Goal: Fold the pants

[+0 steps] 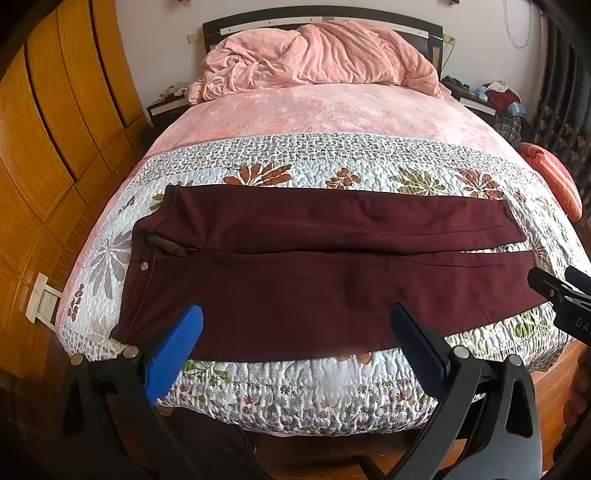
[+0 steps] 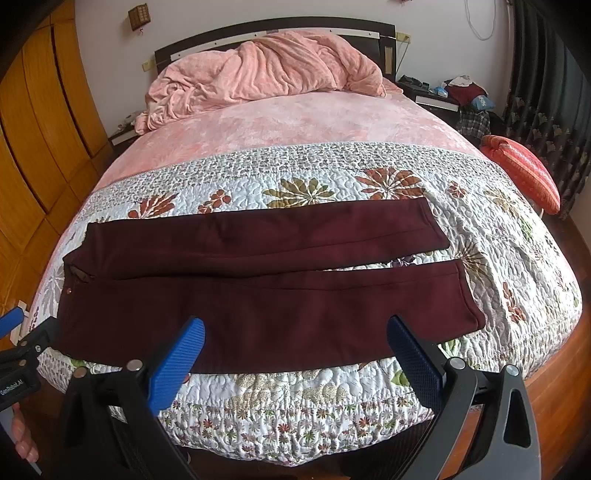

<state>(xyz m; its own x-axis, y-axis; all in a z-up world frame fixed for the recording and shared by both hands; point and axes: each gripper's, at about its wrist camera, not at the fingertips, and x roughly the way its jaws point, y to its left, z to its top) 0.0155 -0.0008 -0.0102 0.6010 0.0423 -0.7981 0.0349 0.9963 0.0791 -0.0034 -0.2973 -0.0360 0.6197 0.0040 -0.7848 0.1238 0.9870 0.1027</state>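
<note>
Maroon pants (image 1: 314,273) spread flat across the foot of a bed, on a floral quilt (image 1: 332,173), waistband toward the left, both legs running to the right, a thin gap of quilt between the legs near the cuffs. Near edge of the pants close to the quilt's front edge.

Left gripper (image 1: 295,325) spread wide, blue fingers (image 1: 177,350) hovering over the near leg, holding nothing. Right gripper (image 2: 295,328) likewise spread wide and empty, poised above the near edge of the same leg.

Seen only from the left wrist: a metal button (image 1: 144,265) clear at the waistband with the open fly beside it, a white wall fitting (image 1: 42,299) low on the left beside the wooden wardrobe (image 1: 55,129), and the right gripper's black tip at the far right near the cuff of the near leg.

Seen only from the right wrist: both cuffs (image 2: 469,295) in full, more of an orange cushion (image 2: 524,170) beside the bed, a small wooden ornament (image 2: 138,14) on the wall, and the left gripper at the far left edge with fingers of a hand (image 2: 24,439) beneath it.

In both views: a crumpled pink blanket (image 2: 266,70) heaped against the dark headboard (image 2: 207,38).
</note>
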